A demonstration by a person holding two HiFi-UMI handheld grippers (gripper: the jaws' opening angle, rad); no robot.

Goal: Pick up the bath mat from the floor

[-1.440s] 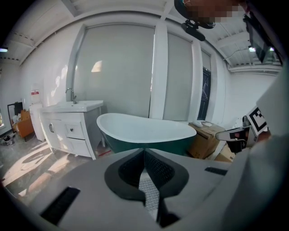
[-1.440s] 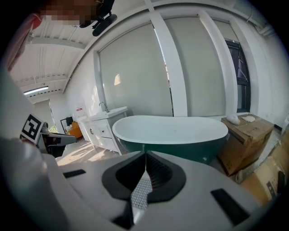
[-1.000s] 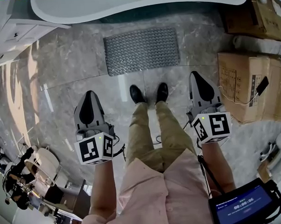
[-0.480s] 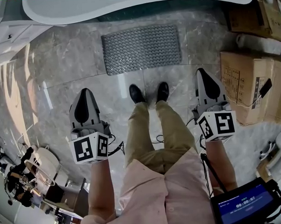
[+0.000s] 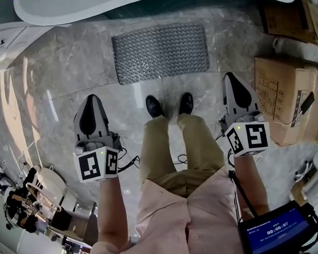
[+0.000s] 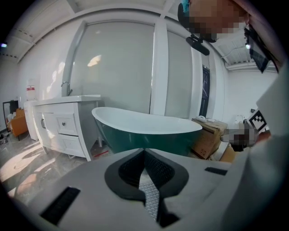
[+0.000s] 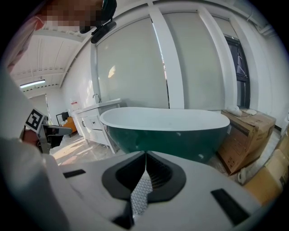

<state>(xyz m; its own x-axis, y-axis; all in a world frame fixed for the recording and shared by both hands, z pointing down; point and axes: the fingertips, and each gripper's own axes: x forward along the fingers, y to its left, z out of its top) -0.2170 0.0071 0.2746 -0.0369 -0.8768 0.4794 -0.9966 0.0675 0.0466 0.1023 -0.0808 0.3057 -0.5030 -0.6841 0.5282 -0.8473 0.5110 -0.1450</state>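
The grey textured bath mat (image 5: pixel 160 52) lies flat on the marble floor, between the bathtub and the person's black shoes (image 5: pixel 154 106). My left gripper (image 5: pixel 92 96) hangs left of the legs, shut and holding nothing, short of the mat's near left corner. My right gripper (image 5: pixel 230 75) is right of the legs, also shut and holding nothing, beside the mat's near right corner and apart from it. In the left gripper view the jaws meet at the tips (image 6: pixel 144 150), and a strip of mat (image 6: pixel 151 194) shows below them. The right gripper view shows the same: shut tips (image 7: pixel 145 154) over a strip of mat (image 7: pixel 141 194).
A green-and-white freestanding bathtub (image 5: pixel 143 6) stands just beyond the mat. Cardboard boxes (image 5: pixel 286 100) are stacked at the right, close to my right gripper. A white cabinet (image 6: pixel 63 126) stands at the left. A screen (image 5: pixel 276 232) hangs at the person's right hip.
Both grippers have sunk toward the floor and spread slightly outward, away from the legs. Their jaws stayed shut. The mat has not moved.
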